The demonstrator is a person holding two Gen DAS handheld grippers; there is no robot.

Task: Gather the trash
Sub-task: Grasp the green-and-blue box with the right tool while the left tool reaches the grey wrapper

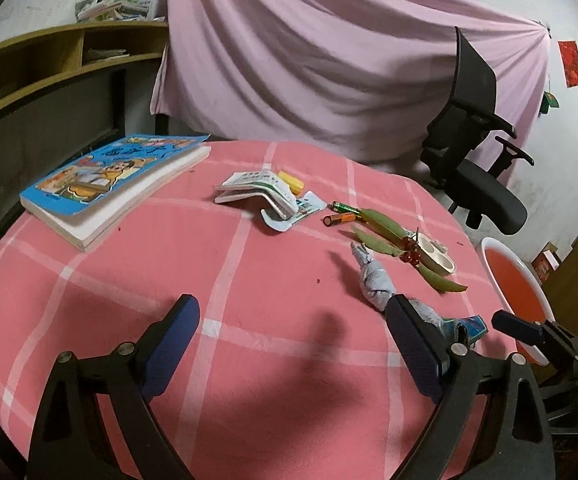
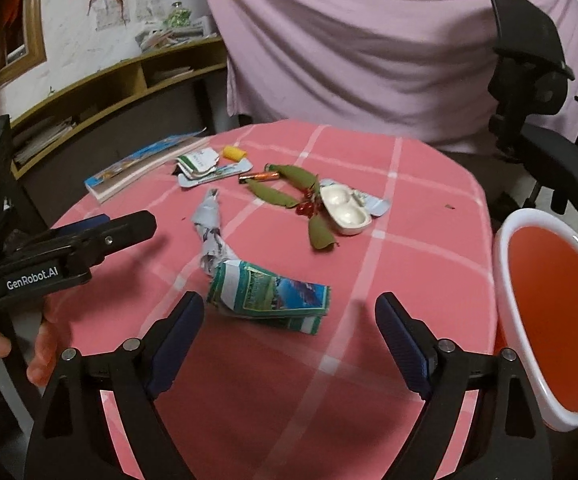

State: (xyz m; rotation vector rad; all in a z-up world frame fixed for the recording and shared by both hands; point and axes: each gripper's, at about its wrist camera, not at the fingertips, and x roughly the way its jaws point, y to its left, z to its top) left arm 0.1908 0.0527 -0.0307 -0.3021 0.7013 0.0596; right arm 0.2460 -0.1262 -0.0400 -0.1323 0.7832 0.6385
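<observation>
Both tongs wide, nothing between pads: right gripper (image 2: 289, 336) just short of 1 crumpled green-blue wrapper (image 2: 273, 294), left gripper (image 1: 293, 340) over bare cloth; its body reads "GenRobot.AI". 1 white-rimmed bin (image 2: 553, 320) w/ orange inside at table's right edge, looks empty. Farther: 1 twisted paper (image 2: 211, 228), leafy sprig w/ red berries (image 2: 309, 204), 1 white two-cup tray (image 2: 347, 210) empty, 2 batteries (image 1: 339, 214), 1 book (image 1: 109, 184).

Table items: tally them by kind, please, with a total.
Books: 1
Batteries: 2
Twisted paper wrappers: 1
Folded cartons: 1
Yellow pieces: 1
White trays: 1
Leaf-and-berry sprigs: 1
Total: 8
</observation>
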